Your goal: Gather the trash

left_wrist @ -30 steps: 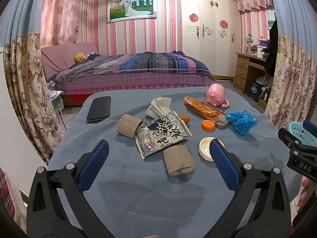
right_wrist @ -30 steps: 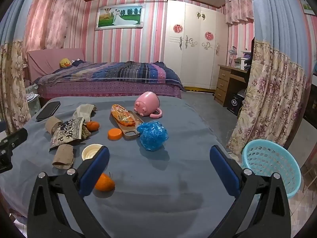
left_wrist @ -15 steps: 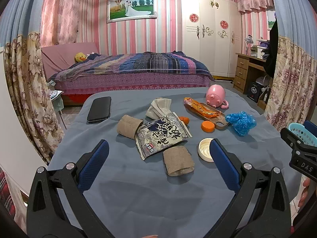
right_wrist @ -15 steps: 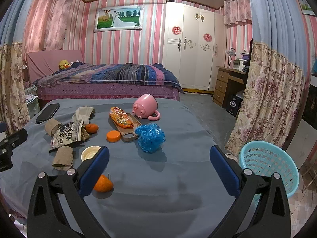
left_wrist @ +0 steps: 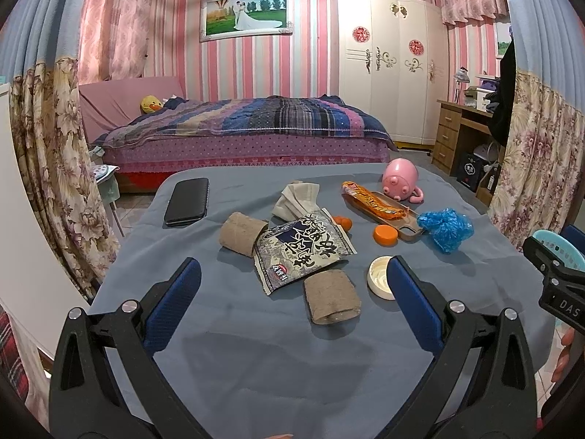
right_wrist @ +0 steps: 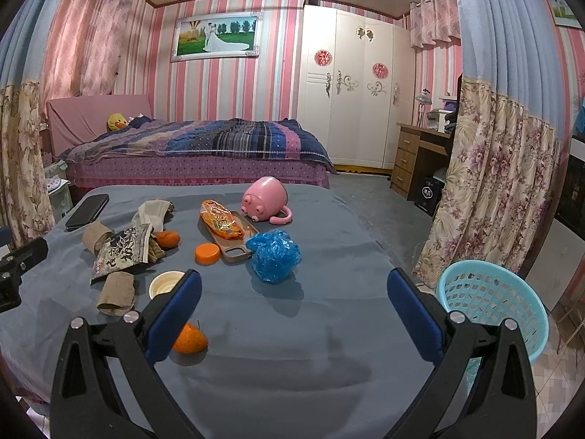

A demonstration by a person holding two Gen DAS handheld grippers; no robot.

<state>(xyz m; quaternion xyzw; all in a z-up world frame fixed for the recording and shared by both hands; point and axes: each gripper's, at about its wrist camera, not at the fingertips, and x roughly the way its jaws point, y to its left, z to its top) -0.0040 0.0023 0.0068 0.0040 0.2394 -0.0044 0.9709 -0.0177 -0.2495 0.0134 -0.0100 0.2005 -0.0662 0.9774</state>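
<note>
Matt cloth table point(left_wrist: 256, 358); crinkly glossy (plastic) blue bag point(right_wrist: 273, 255).

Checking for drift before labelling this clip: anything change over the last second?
Barely. The right gripper has eased back and tilted up slightly, so the blue basket and ceiling show more. The left gripper is almost still. Both stay open and empty. The snack wrapper, cardboard tubes, blue bag and the rest on the table have not moved.
</note>
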